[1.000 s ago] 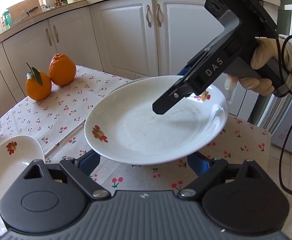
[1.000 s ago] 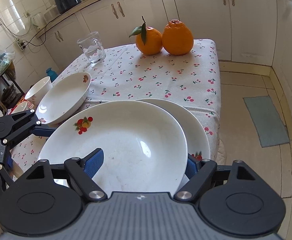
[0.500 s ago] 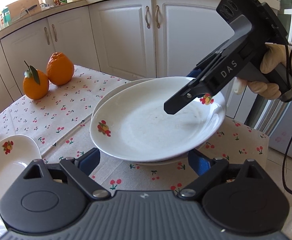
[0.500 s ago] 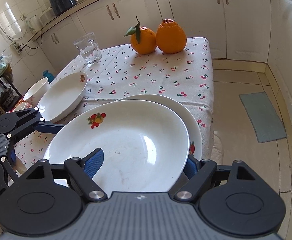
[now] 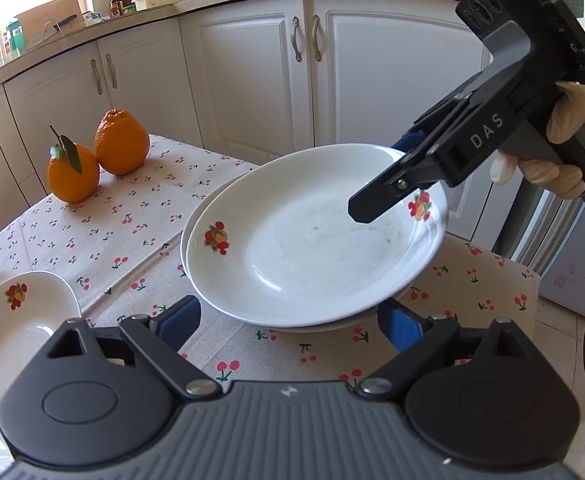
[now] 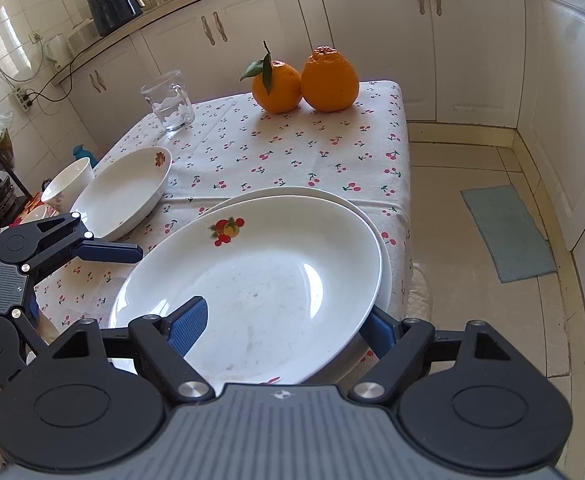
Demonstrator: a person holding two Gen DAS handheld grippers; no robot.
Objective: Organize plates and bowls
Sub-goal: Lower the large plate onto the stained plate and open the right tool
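Right hand-held gripper (image 6: pixel 282 330): clamped on the near rim of the top plate (image 6: pixel 260 280), one blue pad inside the dish and the other under its rim, with a gloved hand (image 5: pixel 552 156) on the handle.
Top plate: tilted over the lower plate (image 6: pixel 384 256), its far side low over that plate and its gripped side raised; I cannot tell whether the two touch.
Lower plate: flat on the surface (image 6: pixel 292 148), close to the right-hand edge of it in the right wrist view.
Left hand-held gripper (image 5: pixel 288 324): jaws spread wide, holding nothing, pads apart from the stack and just short of its near rim.
Done so far: one plate is nearly laid on another, so a stack of two is almost formed, by my reading.
Left to do: the top plate is not yet let go. A third plate (image 6: pixel 122 192) lies alone near the surface's left edge, with a white bowl (image 6: pixel 68 184) just beside it.
Other things: two oranges (image 6: pixel 304 80) at the far end and a glass mug (image 6: pixel 168 100) to their left, well apart from the stack.
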